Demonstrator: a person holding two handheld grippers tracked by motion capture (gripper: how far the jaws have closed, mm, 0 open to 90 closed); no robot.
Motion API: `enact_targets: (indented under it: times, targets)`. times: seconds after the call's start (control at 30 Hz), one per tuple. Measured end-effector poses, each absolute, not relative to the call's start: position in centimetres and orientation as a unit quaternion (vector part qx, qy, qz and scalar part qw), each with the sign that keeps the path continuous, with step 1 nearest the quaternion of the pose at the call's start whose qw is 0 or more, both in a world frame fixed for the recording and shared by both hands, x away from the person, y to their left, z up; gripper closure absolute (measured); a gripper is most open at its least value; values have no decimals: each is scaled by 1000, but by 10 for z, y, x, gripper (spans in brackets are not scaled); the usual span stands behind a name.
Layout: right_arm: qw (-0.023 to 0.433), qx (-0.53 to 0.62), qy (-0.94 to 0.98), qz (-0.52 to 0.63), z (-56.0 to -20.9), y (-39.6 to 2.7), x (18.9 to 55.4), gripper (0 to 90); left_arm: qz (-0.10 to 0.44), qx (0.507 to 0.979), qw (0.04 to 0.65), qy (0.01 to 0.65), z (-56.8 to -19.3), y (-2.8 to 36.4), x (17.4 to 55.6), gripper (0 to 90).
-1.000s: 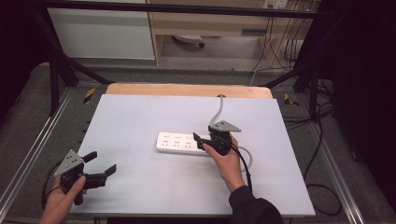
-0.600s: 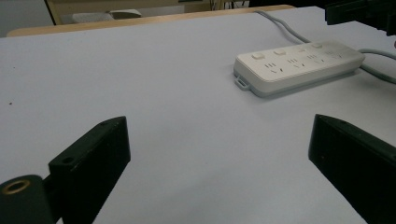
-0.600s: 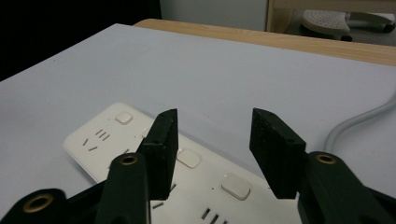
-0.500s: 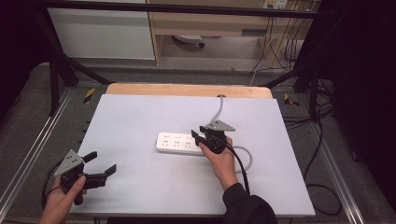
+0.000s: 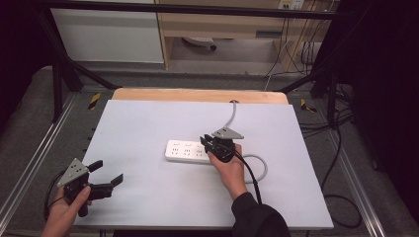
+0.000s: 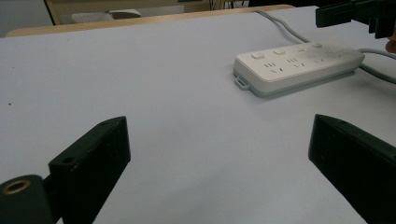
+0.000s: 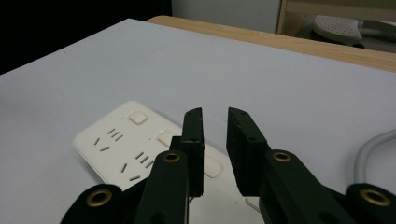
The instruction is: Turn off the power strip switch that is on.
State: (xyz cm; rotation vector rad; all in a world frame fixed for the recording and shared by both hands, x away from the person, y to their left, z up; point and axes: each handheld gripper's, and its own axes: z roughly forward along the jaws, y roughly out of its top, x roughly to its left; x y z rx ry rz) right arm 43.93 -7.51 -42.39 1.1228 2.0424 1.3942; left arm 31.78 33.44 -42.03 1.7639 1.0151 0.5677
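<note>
While one power strip (image 5: pixel 190 150) lies flat, the right gripper (image 7: pixel 215 128) hovers narrowed (nothing between), the left gripper (image 5: pixel 106 173) wide.

The left tool (image 6: pixel 219 172) holds its two black jaws wide apart over the pale table (image 6: pixel 140 84), with the white power strip (image 6: pixel 299 65) and its grey cable (image 6: pixel 280 25) lying ahead.

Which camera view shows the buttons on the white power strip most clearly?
The right gripper view: the power strip lies close below the jaws, and its square buttons and socket slots are sharp. The left gripper view shows the whole strip farther off, with four small buttons in a row. In the high view the strip is small, its buttons hardly visible.
</note>
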Motion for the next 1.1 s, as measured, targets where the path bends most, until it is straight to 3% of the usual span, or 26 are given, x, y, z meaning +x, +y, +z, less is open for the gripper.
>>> enact_targets:
  times: [0.57, 1.1]
  targets:
    - [213, 389, 745, 498, -428, -65, 442, 878, 234, 728, 491, 418, -421, 334, 318, 56]
    - [210, 392, 754, 484, -433, -60, 445, 900, 232, 729, 490, 418, -421, 334, 318, 56]
